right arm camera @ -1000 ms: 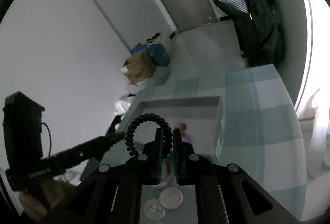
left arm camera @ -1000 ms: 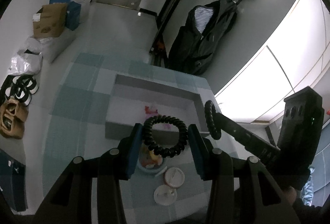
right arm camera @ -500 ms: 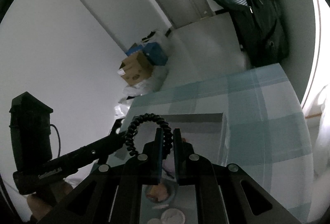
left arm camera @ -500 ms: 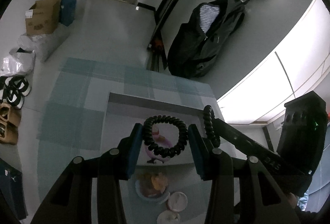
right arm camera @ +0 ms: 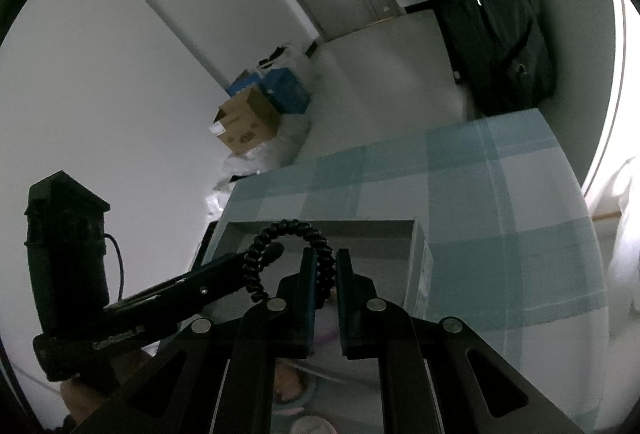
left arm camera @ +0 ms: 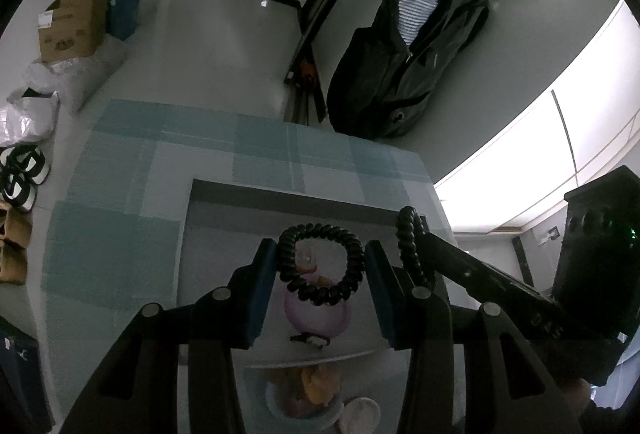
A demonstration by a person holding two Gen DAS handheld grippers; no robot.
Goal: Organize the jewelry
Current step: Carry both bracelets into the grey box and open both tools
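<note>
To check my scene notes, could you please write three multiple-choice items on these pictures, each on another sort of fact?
1. What lies below the coil band in the left gripper?
A. a cardboard carton
B. an open grey box
C. bare floor

2. What colour are the two coil bands?
A. black
B. pink
C. white

3. How does the right gripper stand?
A. wide open and empty
B. closed on a coil band
C. closed on a dish

Answers:
1 B: in the left wrist view the left gripper holds its coil band over the grey box.
2 A: that band and the second coil band are both black.
3 B: the right gripper has its fingers pinched on the second band.
</note>
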